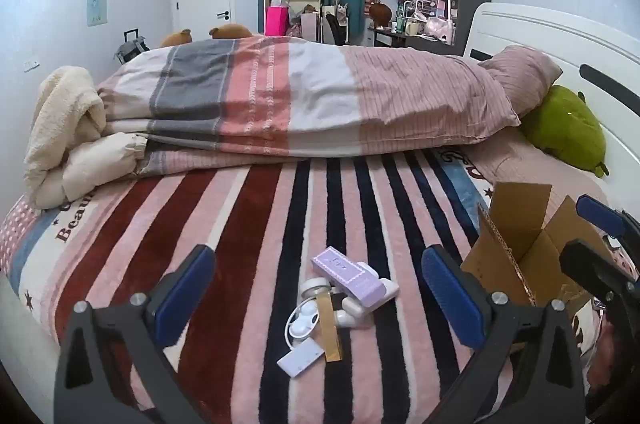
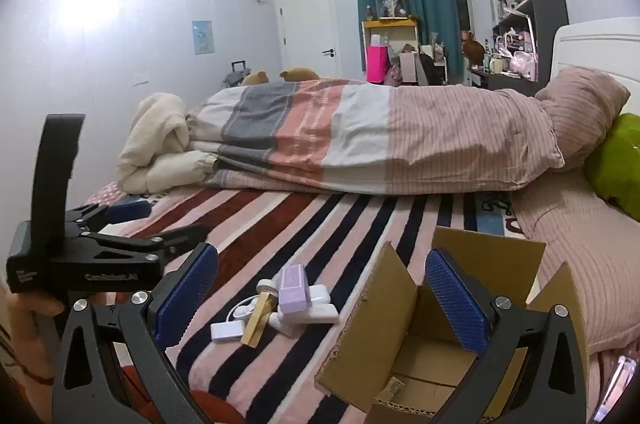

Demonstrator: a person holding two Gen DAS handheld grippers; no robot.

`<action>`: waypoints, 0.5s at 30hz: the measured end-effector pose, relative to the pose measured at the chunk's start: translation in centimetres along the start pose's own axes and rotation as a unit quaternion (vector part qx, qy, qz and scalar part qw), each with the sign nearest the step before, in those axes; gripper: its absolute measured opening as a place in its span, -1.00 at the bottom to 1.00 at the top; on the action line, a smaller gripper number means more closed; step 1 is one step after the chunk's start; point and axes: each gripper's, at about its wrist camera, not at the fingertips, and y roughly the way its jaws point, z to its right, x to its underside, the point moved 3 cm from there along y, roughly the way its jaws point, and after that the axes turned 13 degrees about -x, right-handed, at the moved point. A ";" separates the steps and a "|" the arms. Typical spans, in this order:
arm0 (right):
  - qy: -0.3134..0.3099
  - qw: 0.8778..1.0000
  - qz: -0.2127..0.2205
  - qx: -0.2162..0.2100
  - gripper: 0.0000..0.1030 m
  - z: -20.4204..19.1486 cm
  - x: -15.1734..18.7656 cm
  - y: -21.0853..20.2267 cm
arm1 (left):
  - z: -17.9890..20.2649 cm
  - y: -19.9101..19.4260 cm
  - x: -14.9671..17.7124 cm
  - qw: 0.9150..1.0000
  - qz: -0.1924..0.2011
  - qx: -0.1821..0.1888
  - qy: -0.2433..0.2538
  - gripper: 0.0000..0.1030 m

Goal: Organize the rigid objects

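Note:
A small pile of rigid objects lies on the striped blanket: a purple box, white cases, a gold stick, a small white flat box and a white cable. An open cardboard box stands to the right of the pile. My left gripper is open, above the pile, empty. My right gripper is open and empty, between the pile and the cardboard box. The left gripper also shows in the right wrist view.
A folded striped duvet and a cream blanket lie across the bed behind. A pink pillow and a green plush sit at the right by the white headboard. Shelves and a desk stand beyond.

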 end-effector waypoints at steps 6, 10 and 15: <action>0.016 1.000 0.002 -0.010 1.00 -0.1 -0.4 0.0 | 0.2 -0.6 0.1 1.000 0.011 0.006 -0.008 0.99; 0.013 1.000 0.003 -0.010 1.00 0.1 0.2 -0.4 | -0.4 -0.8 0.6 1.000 0.005 0.010 -0.009 0.99; 0.013 1.000 0.001 -0.008 1.00 0.5 0.3 -0.5 | -0.9 -1.0 0.4 1.000 0.003 0.007 -0.013 0.99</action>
